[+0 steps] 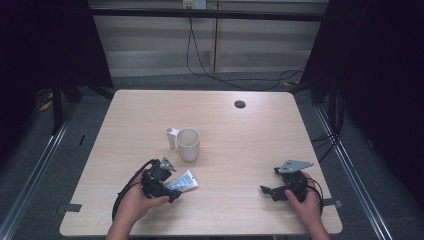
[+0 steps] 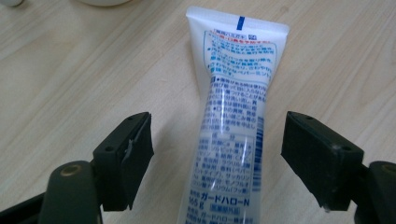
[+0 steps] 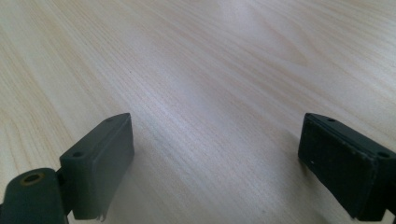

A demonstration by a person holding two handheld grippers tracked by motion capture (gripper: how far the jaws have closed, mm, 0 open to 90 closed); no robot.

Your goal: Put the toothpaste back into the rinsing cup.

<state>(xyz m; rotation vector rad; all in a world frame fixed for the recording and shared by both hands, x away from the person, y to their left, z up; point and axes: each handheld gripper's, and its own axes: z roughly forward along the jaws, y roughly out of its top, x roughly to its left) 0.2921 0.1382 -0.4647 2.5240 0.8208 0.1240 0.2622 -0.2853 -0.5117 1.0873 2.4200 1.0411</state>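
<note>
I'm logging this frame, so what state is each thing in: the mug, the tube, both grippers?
Mug: upright, looks empty.
Tube: lying flat on the table, between the left jaws, not gripped.
Left gripper: open, straddling the tube.
Right gripper: open, nothing between its jaws.

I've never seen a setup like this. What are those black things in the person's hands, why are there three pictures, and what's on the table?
No robot here: a person holds a pair of hand-operated tongs in each hand, the left tongs and the right tongs. The high view comes from a fixed camera looking down on the wooden table. The other two pictures come from small cameras riding on each pair of tongs, looking out between their two black jaws.

On the table stand a cream mug and, just beside it, a small white object I can't identify. A toothpaste tube lies flat between the open left tongs, not yet squeezed. The right tongs are open too, holding nothing, over bare wood.
</note>
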